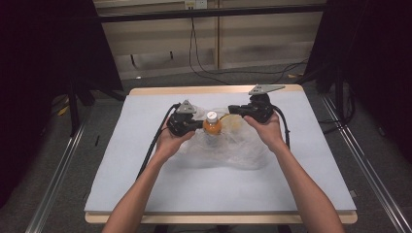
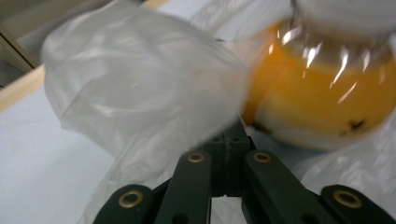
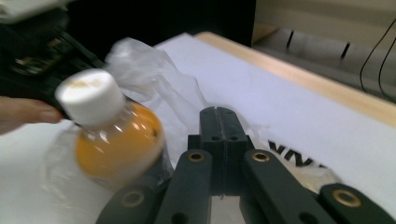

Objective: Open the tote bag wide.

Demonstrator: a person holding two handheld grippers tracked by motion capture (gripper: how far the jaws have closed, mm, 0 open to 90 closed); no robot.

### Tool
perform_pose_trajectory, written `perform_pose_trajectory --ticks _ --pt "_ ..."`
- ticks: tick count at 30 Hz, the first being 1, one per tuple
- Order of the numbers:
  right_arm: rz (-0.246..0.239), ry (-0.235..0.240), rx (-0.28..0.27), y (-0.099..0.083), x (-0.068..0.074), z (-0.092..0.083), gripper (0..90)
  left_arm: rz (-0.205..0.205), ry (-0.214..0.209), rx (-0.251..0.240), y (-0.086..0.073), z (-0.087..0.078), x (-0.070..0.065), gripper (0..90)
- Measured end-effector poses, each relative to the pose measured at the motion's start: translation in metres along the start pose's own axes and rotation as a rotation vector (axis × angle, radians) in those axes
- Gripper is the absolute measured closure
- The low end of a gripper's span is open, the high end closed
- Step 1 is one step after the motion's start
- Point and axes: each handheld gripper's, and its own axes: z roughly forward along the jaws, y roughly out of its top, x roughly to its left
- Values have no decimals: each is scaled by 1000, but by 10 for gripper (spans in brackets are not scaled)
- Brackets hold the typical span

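A small clear bottle of orange drink with a white cap stands upright inside the crumpled transparent plastic bag mid-table.

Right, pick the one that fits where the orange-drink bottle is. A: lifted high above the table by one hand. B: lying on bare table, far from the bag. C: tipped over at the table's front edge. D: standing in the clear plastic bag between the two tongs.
D: the bottle stands white cap up amid the plastic bag, between both tongs.

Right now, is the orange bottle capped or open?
Capped: a white cap sits on the orange bottle, which stands in the clear plastic bag.
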Motion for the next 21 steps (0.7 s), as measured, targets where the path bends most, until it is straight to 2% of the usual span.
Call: perform_pose_trajectory --ticks 3,6,7,8,9,10,12,13,14,15,17,19,21 --pt "-2 -11 86 -15 -6 16 900 -11 -21 29 -10 8 2 900" --pt "10 -10 155 -30 -12 27 900 11 -28 100 -21 16 1 900" --pt "17 -22 176 -34 -13 29 900 0 -29 104 -26 20 -1 900" --pt "23 -22 196 -39 -16 31 900 17 -28 139 -29 20 0 900" --pt "24 -27 222 -43 -18 32 900 18 -23 131 -33 22 0 900" --pt "26 -34 243 -48 -20 32 900 8 -15 132 -36 24 -1 900" --pt "35 -33 289 -55 -24 32 900 53 3 198 -40 25 0 900" --pt "22 -43 319 -59 -25 32 900 58 10 194 -42 24 -1 900" --pt "15 -46 353 -62 -26 32 900 38 13 191 -43 23 1 900" --pt "6 -46 381 -65 -26 31 900 43 -1 209 -44 20 4 900" --pt "18 -27 407 -68 -27 26 900 36 2 230 -46 16 9 900" --pt "-3 -35 444 -68 -27 19 900 72 17 293 -47 9 14 900" --pt "-19 -36 486 -69 -25 12 900 62 26 305 -52 1 20 900"
